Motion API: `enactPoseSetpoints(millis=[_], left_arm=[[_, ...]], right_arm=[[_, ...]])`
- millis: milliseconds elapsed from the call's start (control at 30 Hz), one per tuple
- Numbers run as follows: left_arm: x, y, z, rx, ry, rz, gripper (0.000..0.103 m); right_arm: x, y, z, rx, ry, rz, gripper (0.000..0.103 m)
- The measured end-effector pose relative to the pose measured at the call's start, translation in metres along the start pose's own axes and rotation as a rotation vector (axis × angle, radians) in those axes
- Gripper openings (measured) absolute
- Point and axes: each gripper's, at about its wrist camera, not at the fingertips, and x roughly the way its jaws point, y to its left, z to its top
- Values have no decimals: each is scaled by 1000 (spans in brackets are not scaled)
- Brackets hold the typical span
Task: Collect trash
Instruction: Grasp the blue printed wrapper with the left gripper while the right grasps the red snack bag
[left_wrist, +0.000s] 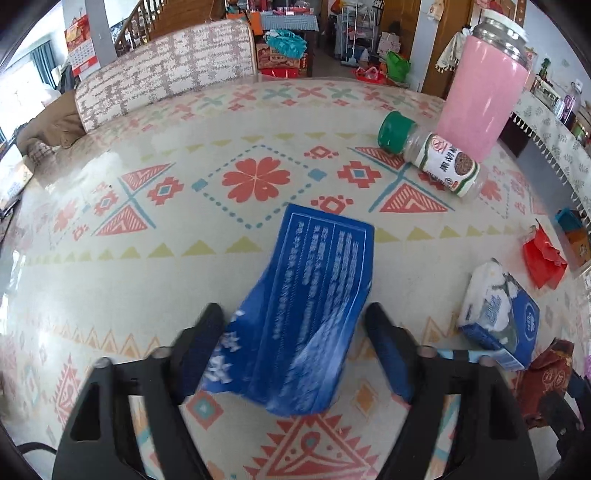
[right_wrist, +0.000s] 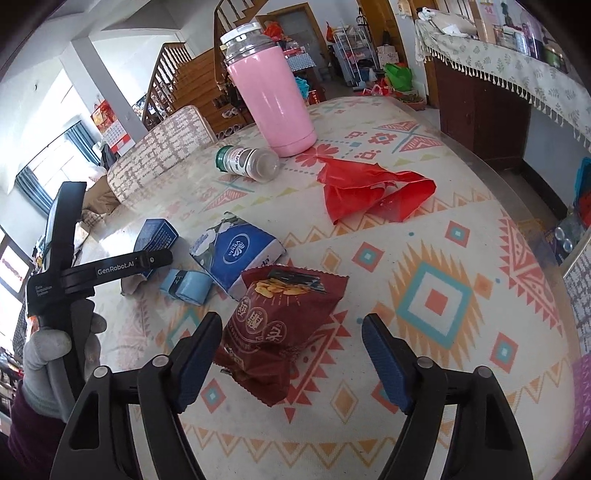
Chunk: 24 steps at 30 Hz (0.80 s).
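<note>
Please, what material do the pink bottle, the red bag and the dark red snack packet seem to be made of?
Pink bottle: probably coated metal, smooth and slightly glossy, with soft highlights; its lid looks like clear plastic.
Red bag: thin plastic film, crumpled and shiny along the folds.
Dark red snack packet: printed plastic or foil film, glossy and wrinkled, with a serrated top edge.

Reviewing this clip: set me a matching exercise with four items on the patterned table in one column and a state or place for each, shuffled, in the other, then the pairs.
Items:
1. pink tumbler
2. pepper shaker
3. blue box
4. snack bag

States:
A. between the right gripper's open fingers
B. lying on its side, green cap
C. standing upright
D. between the left gripper's fingers

Pairs: 1-C, 2-B, 3-D, 4-A
</note>
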Motion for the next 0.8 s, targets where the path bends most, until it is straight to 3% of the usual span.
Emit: enactPoseSetpoints(millis=[33,167,233,633,800], left_arm=[[-3,-1,-1,3,1,0,54],[-20,-4,-13,-11,-6,-10,54],[-33,-3,-23,-24,-18,-18,54],[-127,-1,-107,-53,-101,-123,54],[-159,-6,-142,-51,-128,-151,54]], right_arm=[[1,0,0,-4,-2,-1,73],[1,4,-2,-18,3,11,48],[1,4,-2,-17,0,16,42],[-14,4,-14,-10,-11,31,36],[-38,15,-31,-52,-2,47,35]])
